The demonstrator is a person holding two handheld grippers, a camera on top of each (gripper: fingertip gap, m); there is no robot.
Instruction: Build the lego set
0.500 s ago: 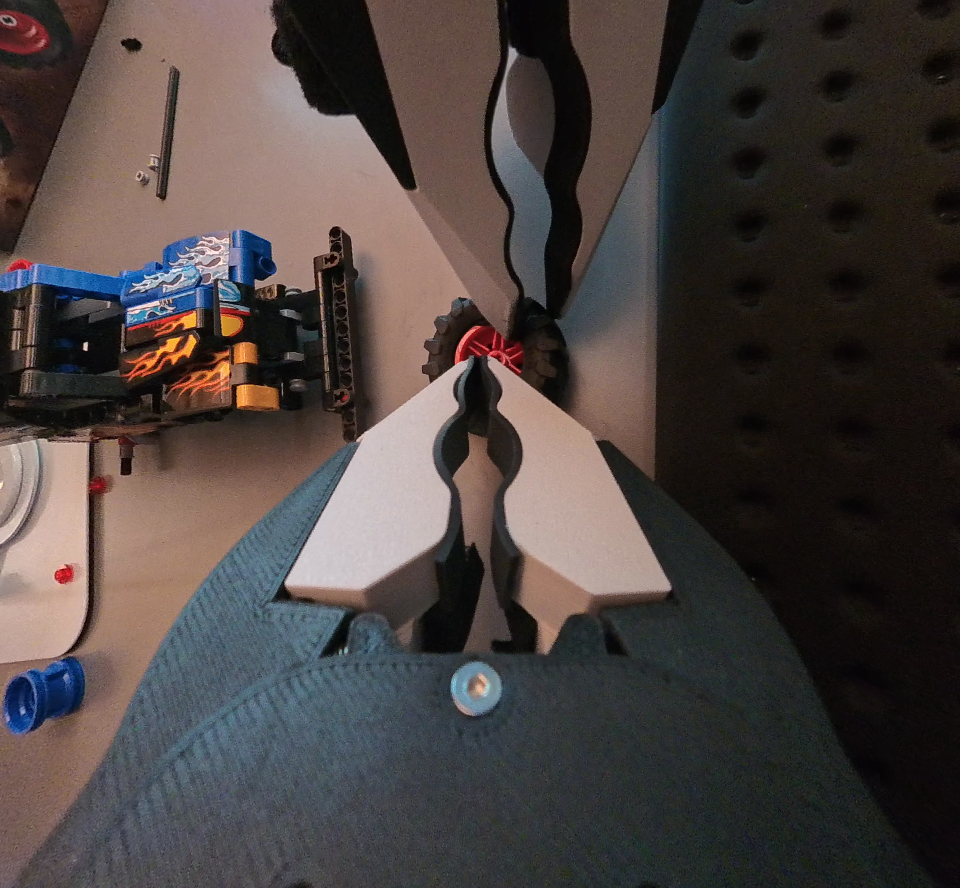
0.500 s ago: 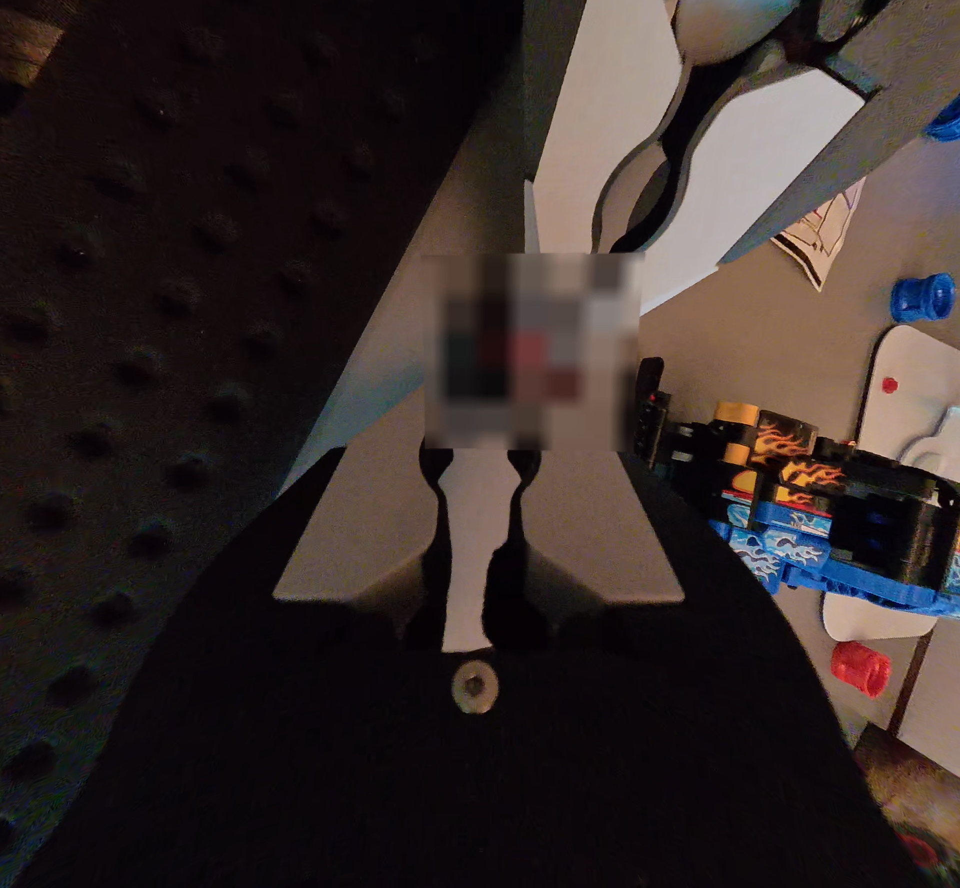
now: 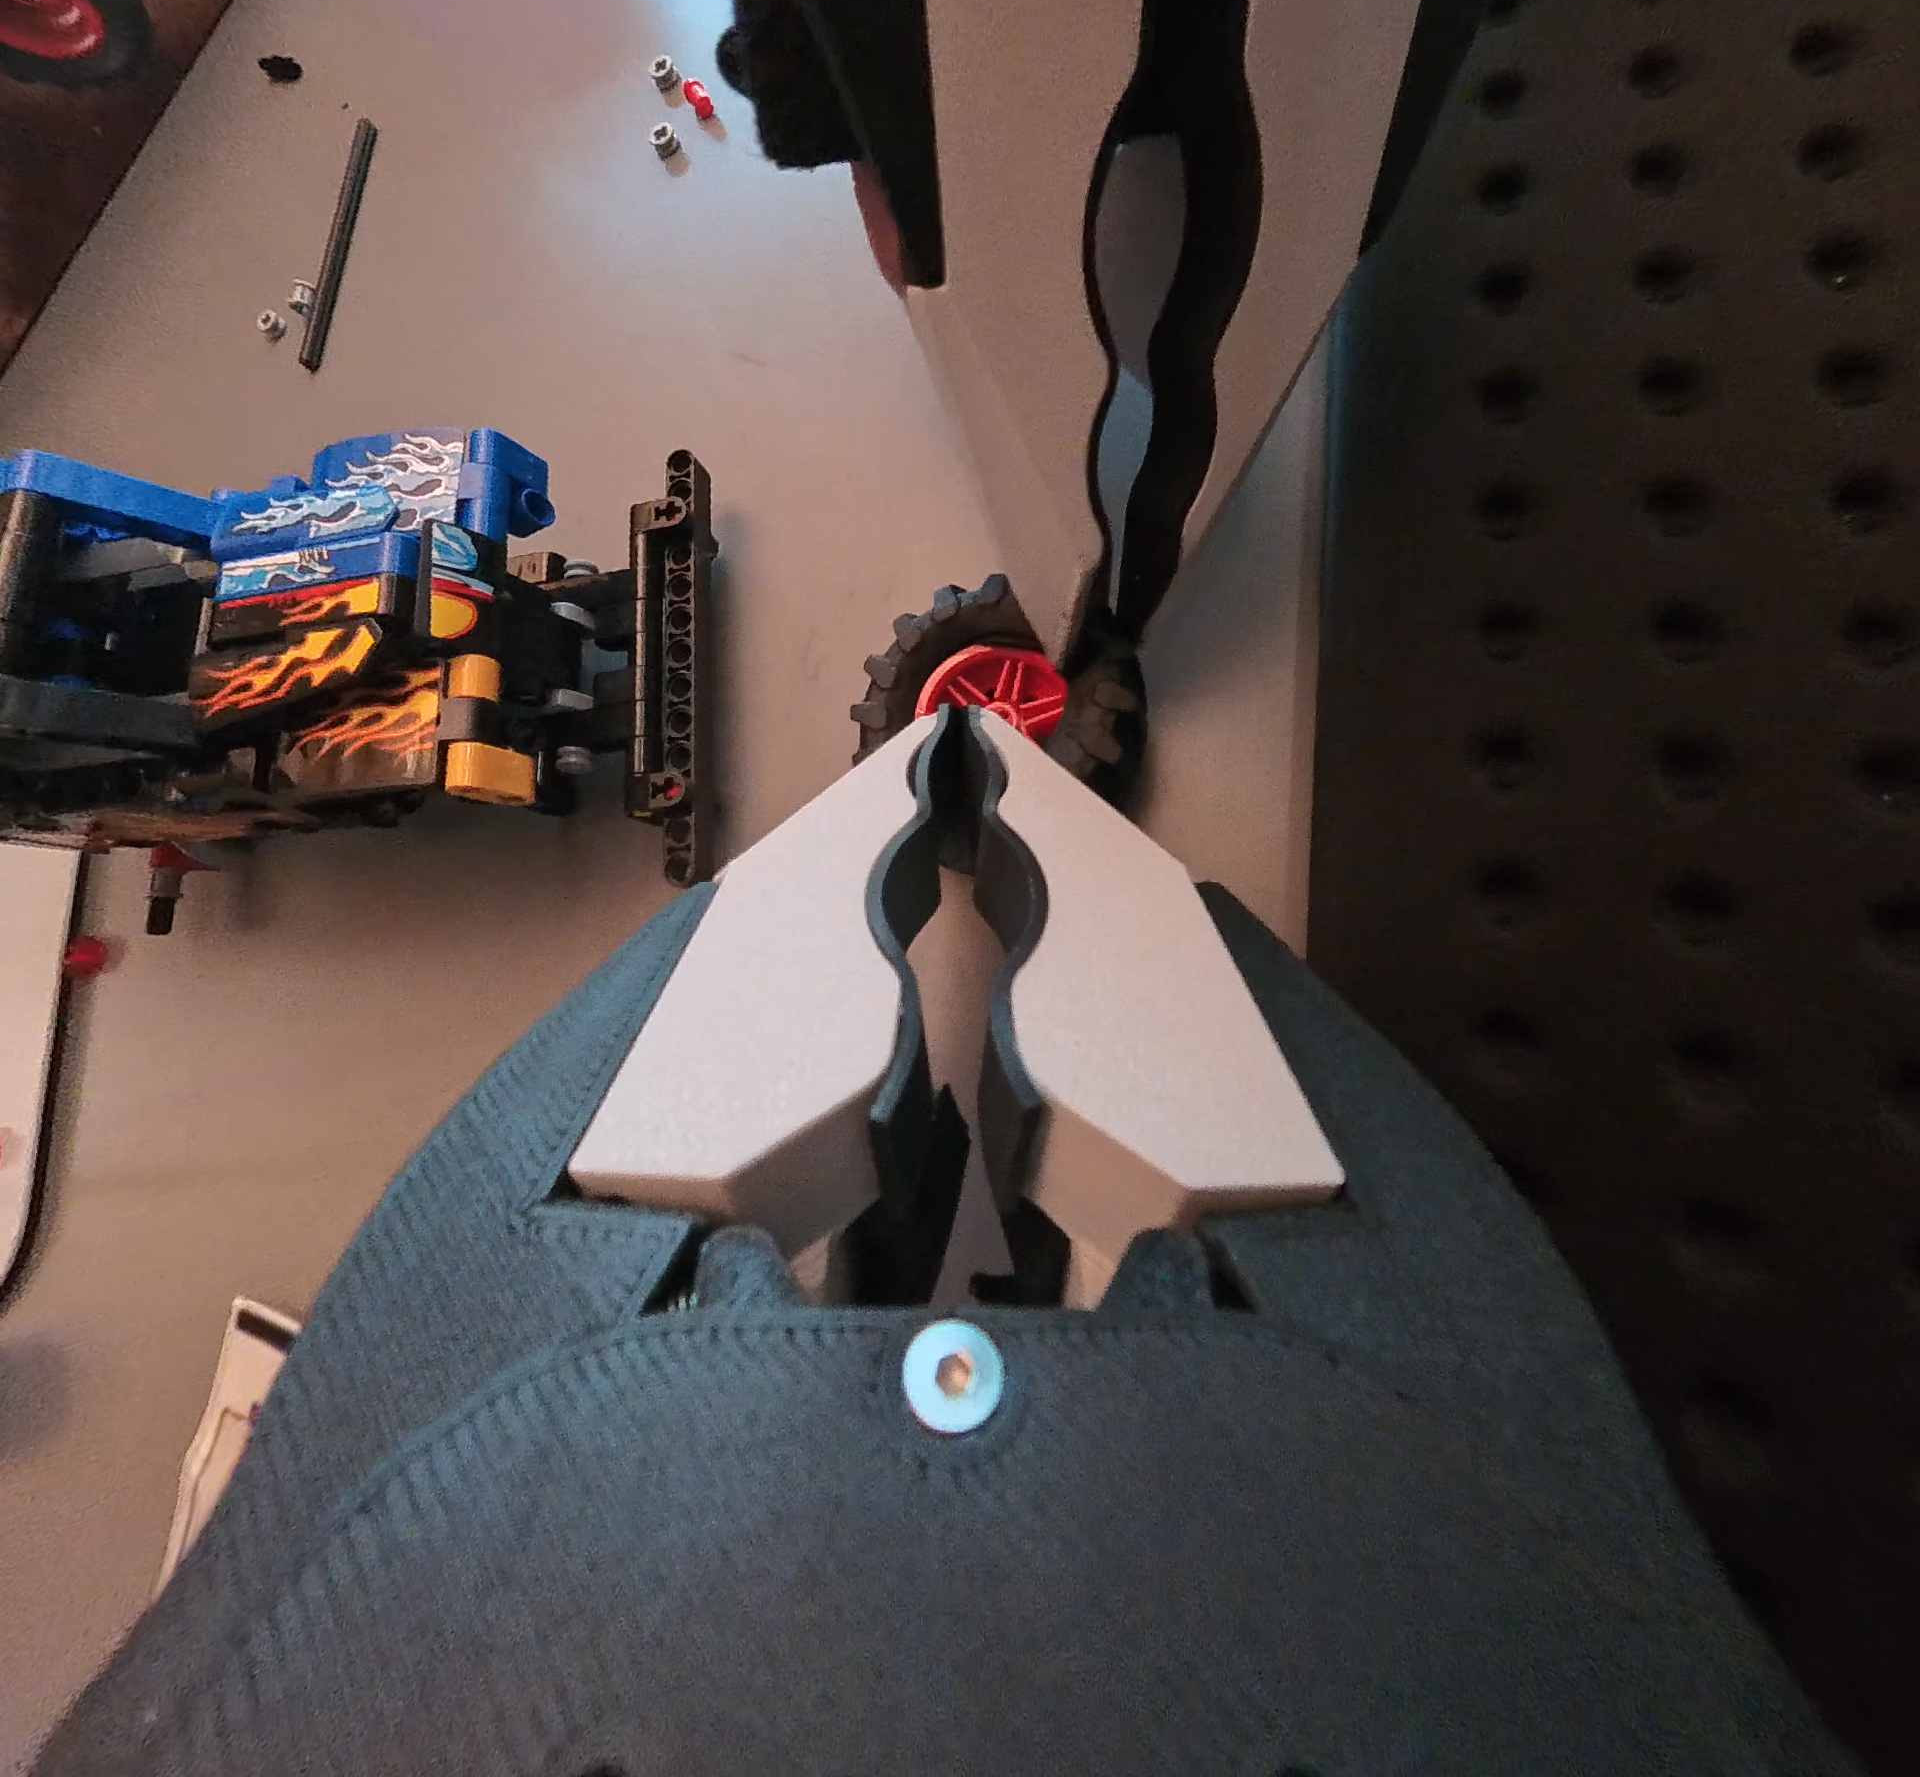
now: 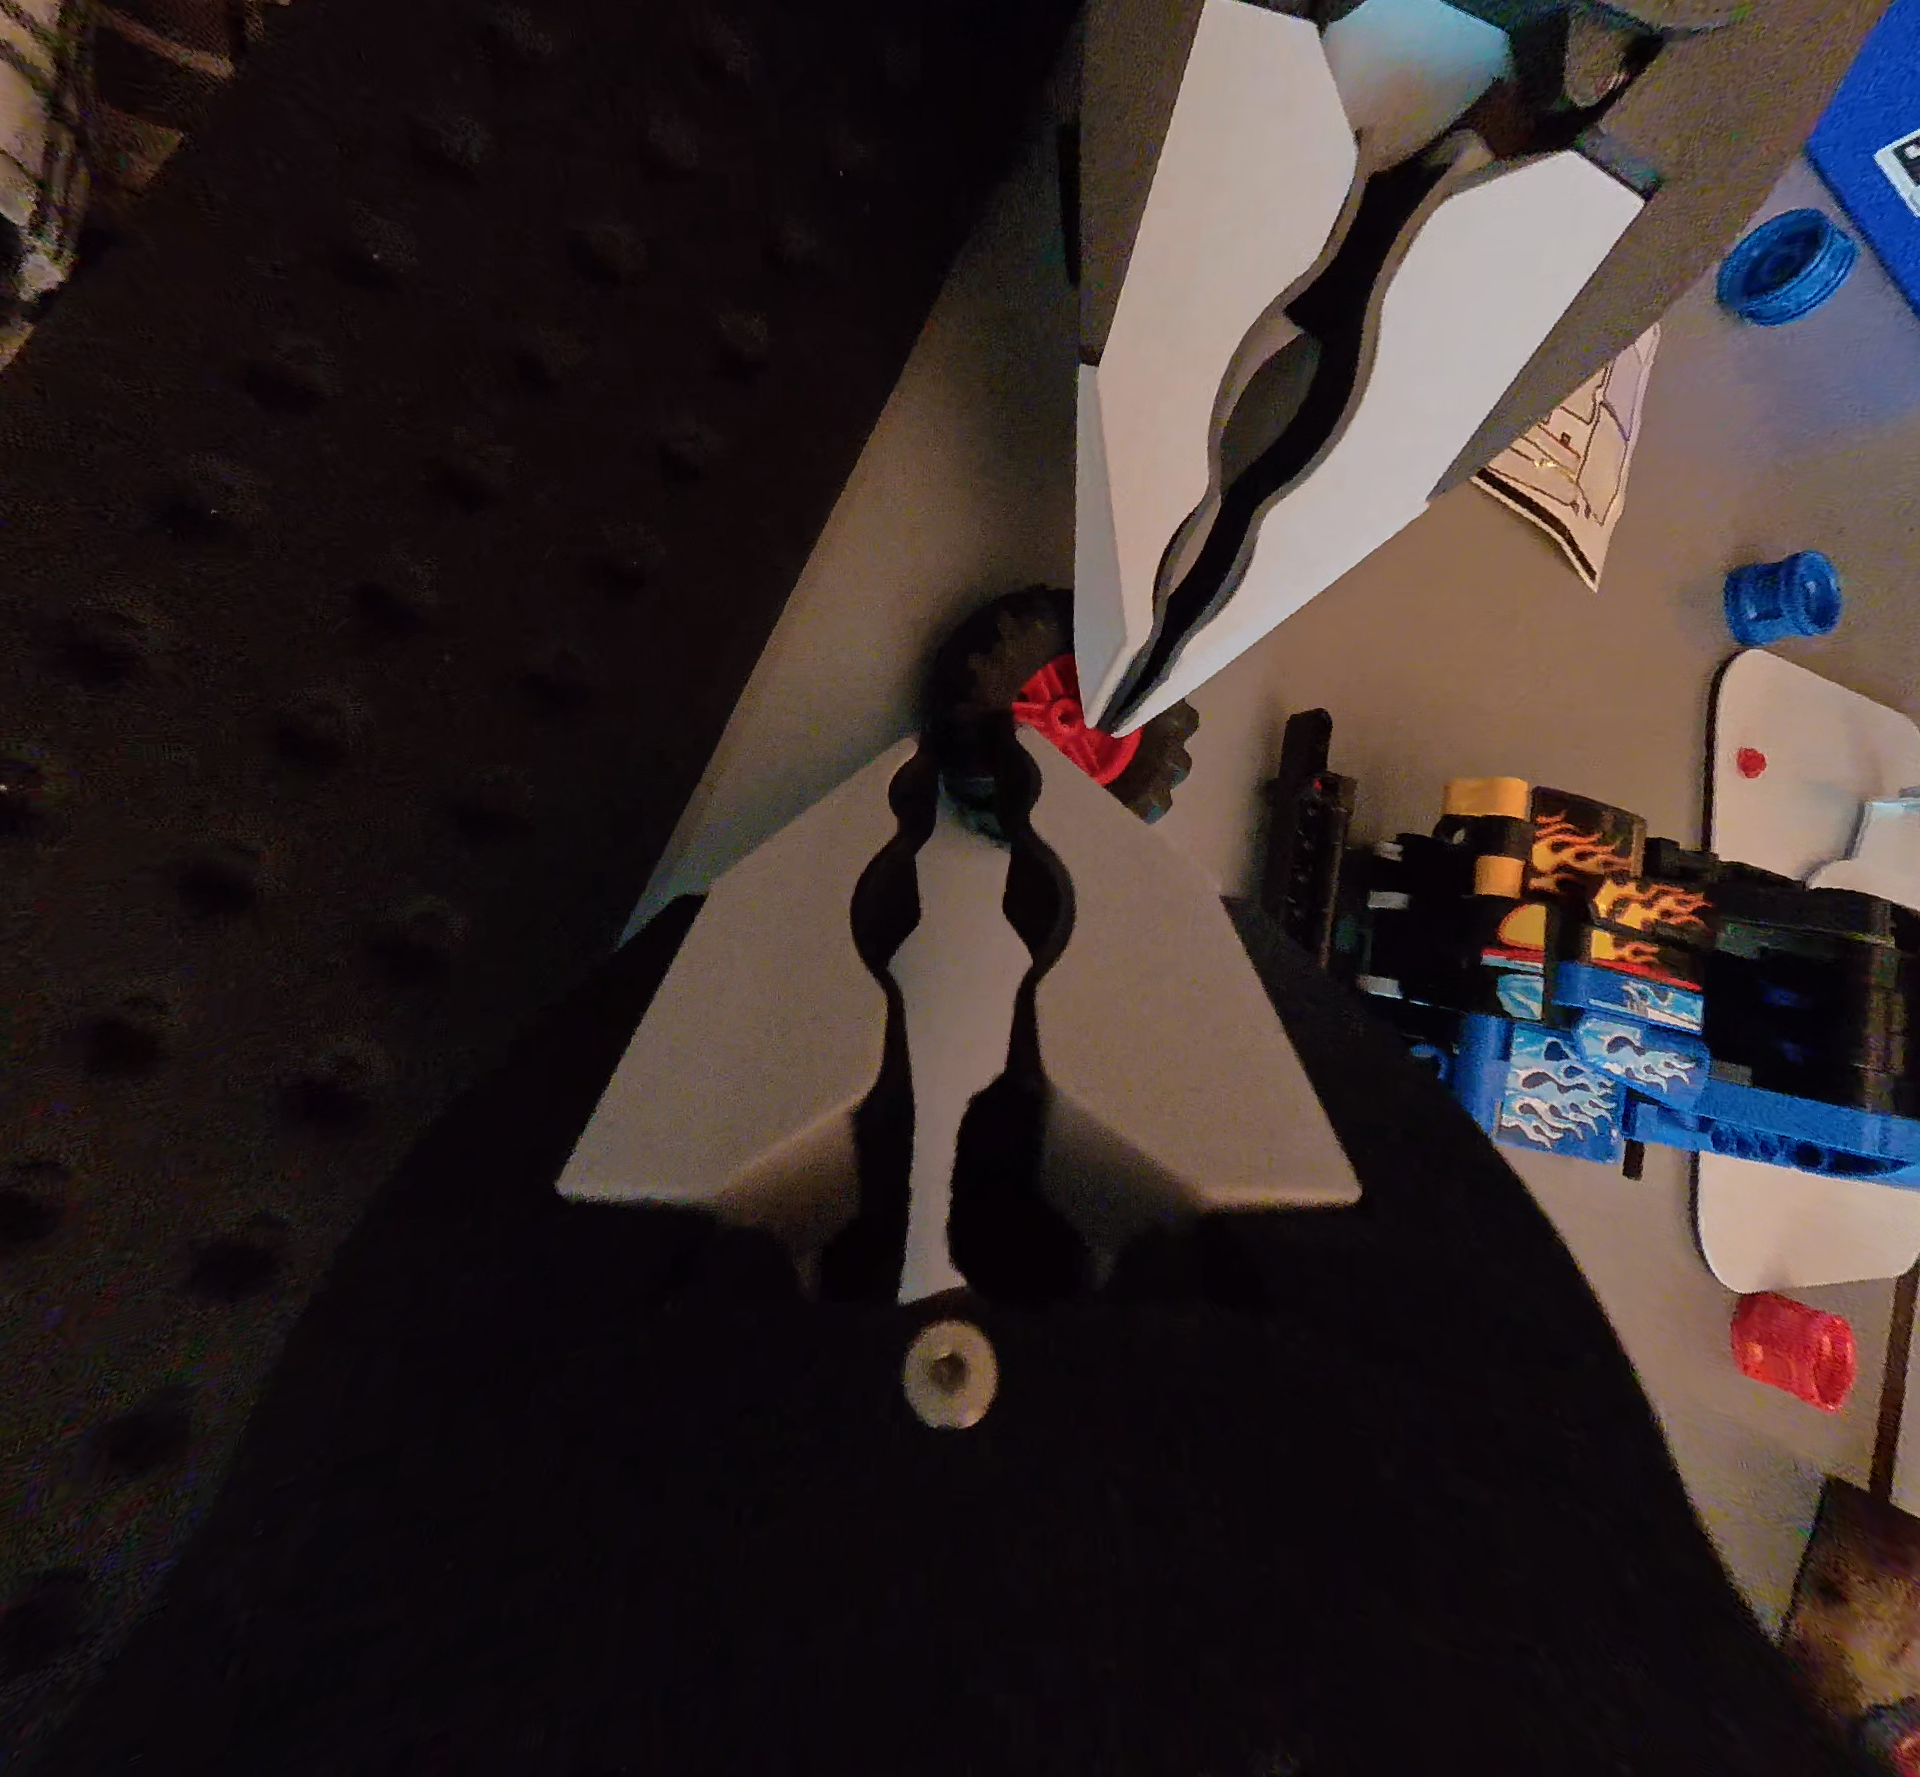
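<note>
- The left gripper (image 3: 961,725) points forward along the table (image 3: 582,293), its two pale fingers drawn narrow, tips pinching the red hub (image 3: 992,688) of a small wheel (image 3: 914,647) with a knobby black tyre.
- The right gripper (image 4: 971,792) comes at the same wheel (image 4: 1081,730) from the opposite side; its fingers are set narrow around the tyre's far rim, gripping it.
- The two grippers meet tip to tip over the wheel, close to the table's edge beside a dark perforated panel (image 3: 1662,584).
- Against half a second ago, both grippers stay clamped on the wheel; the left wrist view has shifted to show more of the table's far part, where small grey and red pins (image 3: 681,101) have come into sight.
- The partly built truck (image 3: 312,636) lies on its side towards the table's left edge, well apart from the wheel: black frame, blue panels with white flames, black panels with orange flames, yellow pieces, a black holed beam (image 3: 675,657) at its near end.
- A black axle rod (image 3: 338,241) lies beyond it.
- In the right wrist view, blue connectors (image 4: 1782,597) and a red one (image 4: 1792,1350) lie near a white tray (image 4: 1787,1208).
</note>
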